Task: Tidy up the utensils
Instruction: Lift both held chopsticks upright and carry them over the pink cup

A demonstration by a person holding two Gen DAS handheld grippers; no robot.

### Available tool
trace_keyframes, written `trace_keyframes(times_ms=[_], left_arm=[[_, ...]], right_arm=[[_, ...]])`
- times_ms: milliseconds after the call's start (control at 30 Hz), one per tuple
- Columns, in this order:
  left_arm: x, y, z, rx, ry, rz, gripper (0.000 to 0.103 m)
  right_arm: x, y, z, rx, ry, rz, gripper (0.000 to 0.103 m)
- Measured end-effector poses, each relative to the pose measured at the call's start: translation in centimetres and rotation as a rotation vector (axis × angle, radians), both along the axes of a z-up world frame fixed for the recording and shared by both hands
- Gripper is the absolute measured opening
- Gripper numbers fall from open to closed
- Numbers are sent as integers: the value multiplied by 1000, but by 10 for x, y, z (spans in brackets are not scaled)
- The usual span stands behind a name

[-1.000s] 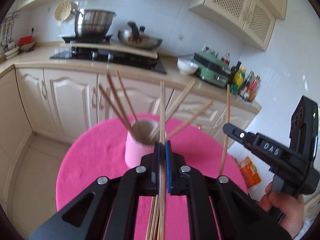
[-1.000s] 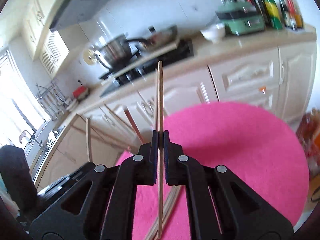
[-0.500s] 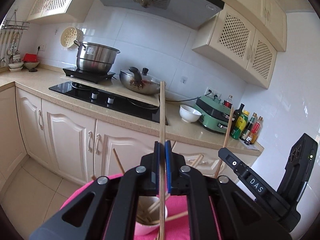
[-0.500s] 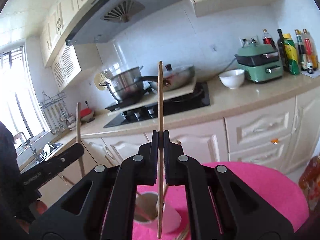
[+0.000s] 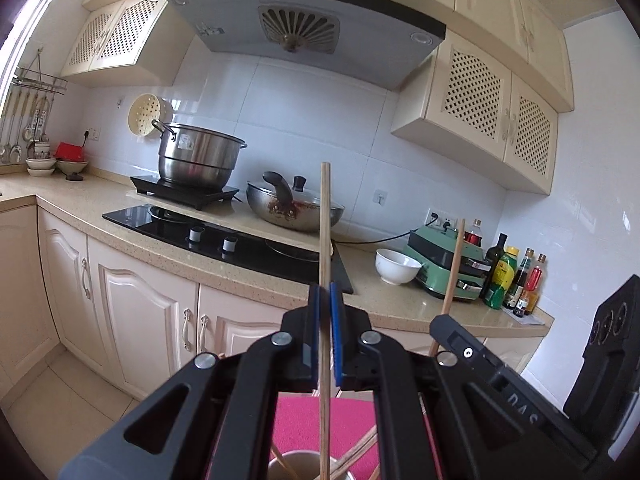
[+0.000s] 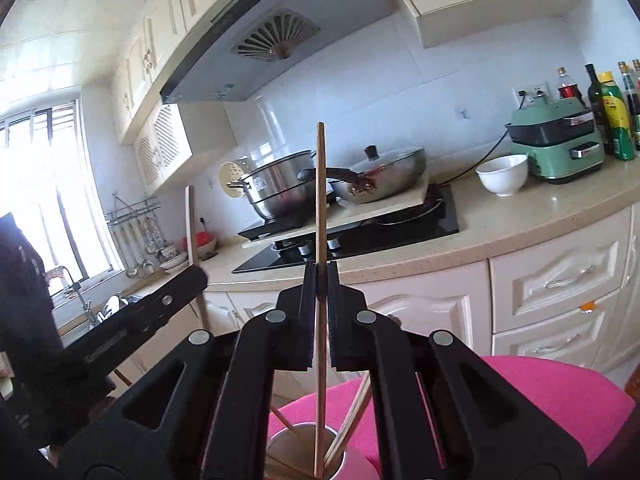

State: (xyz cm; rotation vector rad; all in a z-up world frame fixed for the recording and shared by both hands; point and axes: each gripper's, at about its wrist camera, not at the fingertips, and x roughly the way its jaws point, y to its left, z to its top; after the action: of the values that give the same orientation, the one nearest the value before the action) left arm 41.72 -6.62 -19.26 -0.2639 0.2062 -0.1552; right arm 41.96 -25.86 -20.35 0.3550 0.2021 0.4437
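The left gripper [image 5: 325,300] is clenched on a wooden chopstick [image 5: 324,240] that stands upright between its blue pads, its top end rising toward twelve o'clock in front of the stove and its lower end hanging over the open mouth of a metal-lined cup [image 5: 304,466] at six o'clock. The right gripper [image 6: 320,280] is likewise clamped on a second chopstick [image 6: 319,200], held near vertical with its lower tip just inside or just above the cup [image 6: 308,456]; which of the two cannot be told. Several more chopsticks [image 6: 352,412] lean in that cup, which sits on a pink round table [image 6: 560,392]. In the left view the right gripper [image 5: 442,322] shows at four o'clock, its stick slanting up toward one o'clock. Beyond, a steel pot [image 5: 198,160] and a wok [image 5: 294,206] sit on the cooktop, with a white bowl [image 6: 502,174] on the counter.
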Motion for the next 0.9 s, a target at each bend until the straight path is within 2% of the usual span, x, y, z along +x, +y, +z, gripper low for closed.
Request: trace_keyframes(times_ms=[300, 500, 900], left_arm=[[1, -7, -9, 36, -59, 28, 6], [-9, -12, -14, 92, -85, 44, 6], [-11, -2, -18, 56, -91, 74, 6]], right_arm=[[4, 1, -15, 0, -2, 36, 6], [-1, 1, -20, 6, 6, 41, 6], [-6, 3, -19, -8, -5, 44, 6]])
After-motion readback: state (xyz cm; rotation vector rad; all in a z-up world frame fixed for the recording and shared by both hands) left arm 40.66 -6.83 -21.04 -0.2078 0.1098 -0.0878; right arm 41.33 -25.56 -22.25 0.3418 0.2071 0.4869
